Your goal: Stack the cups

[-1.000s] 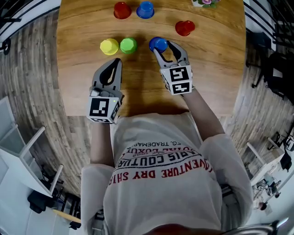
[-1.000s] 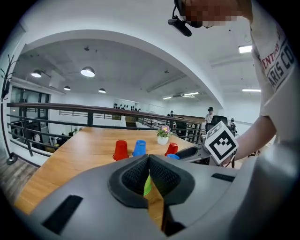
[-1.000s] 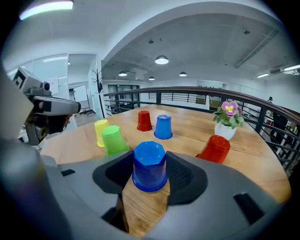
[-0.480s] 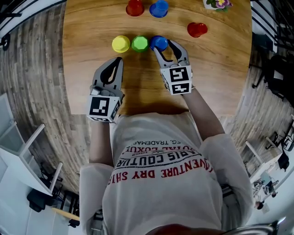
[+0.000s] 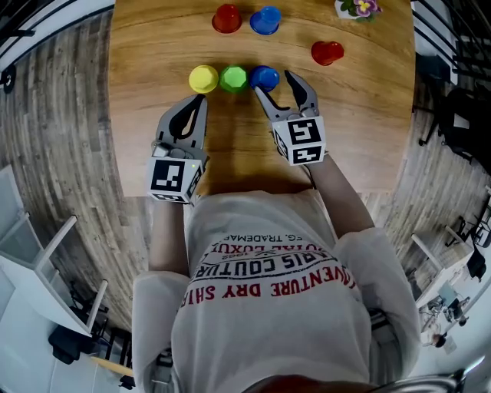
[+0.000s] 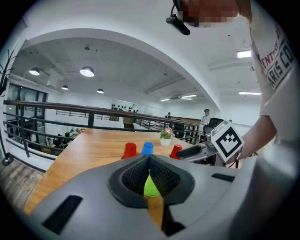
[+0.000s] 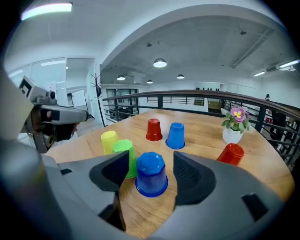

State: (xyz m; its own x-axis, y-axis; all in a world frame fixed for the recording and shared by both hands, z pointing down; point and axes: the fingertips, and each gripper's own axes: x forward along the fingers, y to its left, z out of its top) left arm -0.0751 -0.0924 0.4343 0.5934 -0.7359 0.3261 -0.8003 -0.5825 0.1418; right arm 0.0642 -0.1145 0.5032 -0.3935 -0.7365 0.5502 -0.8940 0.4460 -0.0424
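Right gripper view is showing your right gripper (image 7: 150, 165) with its jaws opening around the near blue cup (image 7: 151, 178), which is standing upside down between them; neither pad is pressing on it. One jaw is covering part of the green cup (image 7: 122, 154) just beside it, with the yellow cup (image 7: 108, 141) next in the row. The other jaw is cutting off the base of the lone red cup (image 7: 230, 153), so you cannot tell whether it is tilted or lying. The far red cup (image 7: 153, 129) and far blue cup (image 7: 176, 135) are standing clear. Your left gripper (image 5: 198, 106) is clenched on nothing, its jaws leaving you only a slit with a sliver of green. The flower pot (image 5: 354, 8) is running off the head view's top edge.
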